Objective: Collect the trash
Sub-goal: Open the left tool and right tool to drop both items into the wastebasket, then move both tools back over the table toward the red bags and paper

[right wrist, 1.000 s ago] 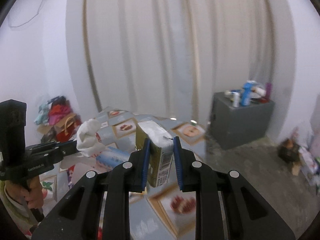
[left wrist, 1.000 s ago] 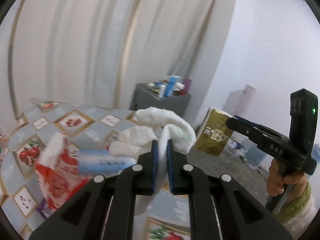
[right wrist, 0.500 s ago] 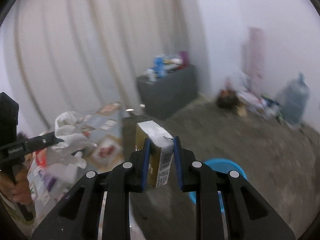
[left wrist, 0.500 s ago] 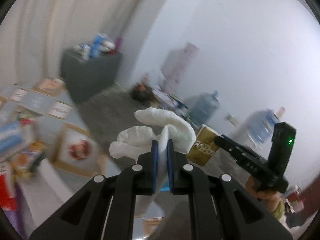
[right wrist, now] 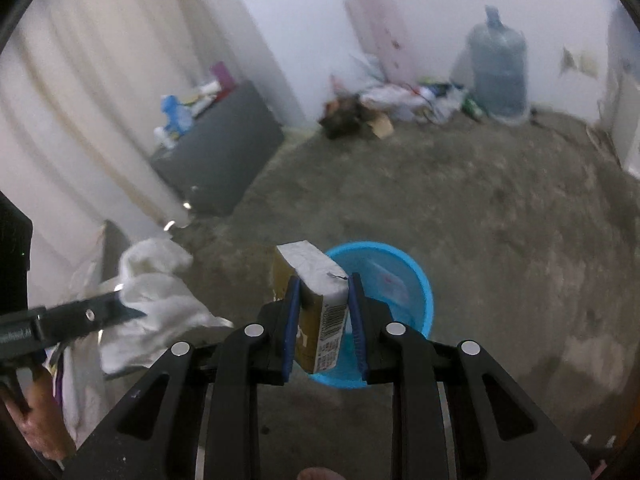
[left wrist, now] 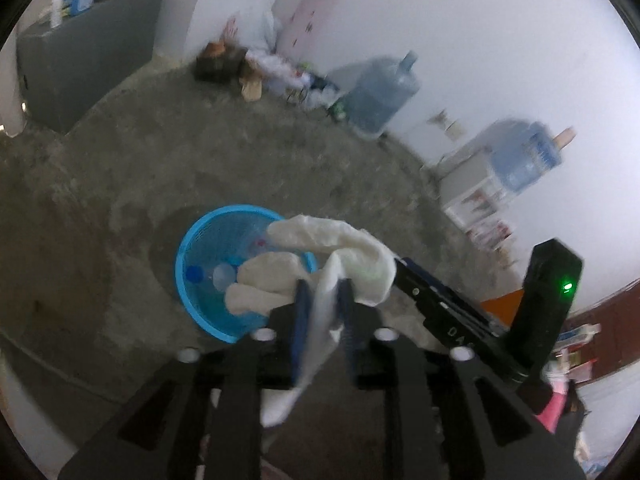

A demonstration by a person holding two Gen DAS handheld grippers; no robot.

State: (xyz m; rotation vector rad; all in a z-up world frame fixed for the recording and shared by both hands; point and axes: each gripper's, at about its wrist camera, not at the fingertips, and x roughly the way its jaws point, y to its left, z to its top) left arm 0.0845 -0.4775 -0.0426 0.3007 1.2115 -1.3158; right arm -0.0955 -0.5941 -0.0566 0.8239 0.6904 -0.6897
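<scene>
My left gripper [left wrist: 323, 292] is shut on a crumpled white tissue [left wrist: 320, 248] and holds it above the near right rim of a blue plastic bin [left wrist: 208, 248] on the floor. The bin holds some bottle caps and scraps. My right gripper [right wrist: 323, 284] is shut on a gold and white carton [right wrist: 316, 300] with a barcode, held just over the near left edge of the same blue bin [right wrist: 400, 276]. The tissue [right wrist: 156, 292] and the left gripper show at the left of the right wrist view. The right gripper [left wrist: 404, 268] shows at the right of the left wrist view.
The floor [right wrist: 500, 220] is bare grey concrete. A grey cabinet [right wrist: 224, 156] with bottles stands by the curtain. A pile of clutter [right wrist: 380, 108] and a large water jug [right wrist: 498, 68] stand against the far wall. A second jug [left wrist: 524, 152] sits on a white dispenser.
Both grippers have swung away from the patterned table and down toward the floor. The blue bin now lies right under the tissue and the carton. Both grips are unchanged.
</scene>
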